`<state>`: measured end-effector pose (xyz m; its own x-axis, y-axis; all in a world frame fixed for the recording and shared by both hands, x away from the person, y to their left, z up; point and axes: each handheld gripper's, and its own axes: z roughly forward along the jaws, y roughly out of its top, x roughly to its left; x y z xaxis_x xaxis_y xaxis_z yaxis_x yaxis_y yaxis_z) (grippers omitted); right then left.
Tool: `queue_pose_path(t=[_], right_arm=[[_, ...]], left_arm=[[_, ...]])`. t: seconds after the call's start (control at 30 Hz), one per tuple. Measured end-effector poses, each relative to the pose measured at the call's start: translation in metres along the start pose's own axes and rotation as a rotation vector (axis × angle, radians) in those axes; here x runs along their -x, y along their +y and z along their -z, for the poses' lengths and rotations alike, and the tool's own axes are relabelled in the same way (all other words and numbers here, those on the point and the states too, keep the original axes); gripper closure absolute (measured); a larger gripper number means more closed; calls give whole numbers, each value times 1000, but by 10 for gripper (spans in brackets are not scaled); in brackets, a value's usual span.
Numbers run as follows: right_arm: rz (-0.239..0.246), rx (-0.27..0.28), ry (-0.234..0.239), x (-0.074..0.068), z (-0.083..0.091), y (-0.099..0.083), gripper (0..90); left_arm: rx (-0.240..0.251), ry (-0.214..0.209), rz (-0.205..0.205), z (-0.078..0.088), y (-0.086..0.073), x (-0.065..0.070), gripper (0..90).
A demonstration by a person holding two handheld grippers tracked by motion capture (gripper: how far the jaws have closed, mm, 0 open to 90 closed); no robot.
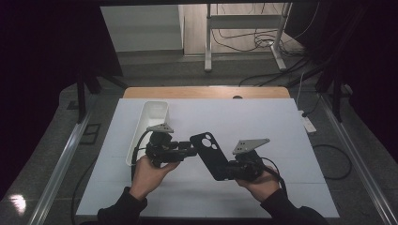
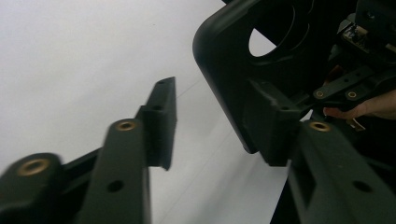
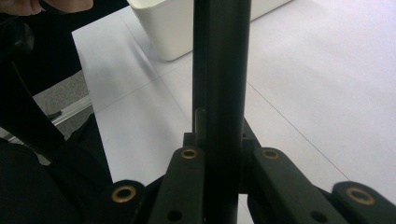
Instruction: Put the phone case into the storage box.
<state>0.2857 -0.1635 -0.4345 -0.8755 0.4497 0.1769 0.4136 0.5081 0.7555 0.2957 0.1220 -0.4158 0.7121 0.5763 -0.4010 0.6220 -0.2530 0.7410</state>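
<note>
A black phone case (image 1: 211, 157) with round camera cut-outs is held slantwise above the white table sheet (image 1: 267, 122). My right gripper (image 1: 231, 169) is shut on its lower end; in the right gripper view the case (image 3: 222, 70) rises edge-on between the closed jaws of the gripper (image 3: 219, 145). My left gripper (image 1: 191, 149) reaches in from the left at the case's upper end. In the left gripper view the case (image 2: 233, 60) lies against the right-hand pad (image 2: 271, 121), while the other pad (image 2: 163, 112) stands apart from it over bare table, so the left gripper (image 2: 212, 109) is open.
A long white bin (image 1: 152, 117) stands on the sheet's left side, just beyond the left hand; its corner (image 3: 173, 28) shows in the right gripper view. The table's wooden far edge (image 1: 206, 92) lies behind. Cables trail from both grippers.
</note>
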Motion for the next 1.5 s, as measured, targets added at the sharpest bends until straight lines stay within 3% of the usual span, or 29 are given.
queue_pose_path(t=[0.4, 0.83, 0.97, 1.17, 1.5], right_arm=[[5, 0, -6, -2, -2, 0, 860], [12, -15, -21, -2, -6, -2, 848], [46, -54, -39, -7, -13, -3, 821], [34, -60, -31, -7, -16, -3, 728], [45, -60, -42, -11, -21, -2, 584]], left_arm=[[-7, -26, 20, -2, -1, -1, 775], [12, -78, 93, -1, -2, -5, 852], [8, -65, 93, -1, -1, 0, 872], [32, -23, 102, 0, -1, 2, 882], [41, 7, 108, 0, 0, 7, 885]])
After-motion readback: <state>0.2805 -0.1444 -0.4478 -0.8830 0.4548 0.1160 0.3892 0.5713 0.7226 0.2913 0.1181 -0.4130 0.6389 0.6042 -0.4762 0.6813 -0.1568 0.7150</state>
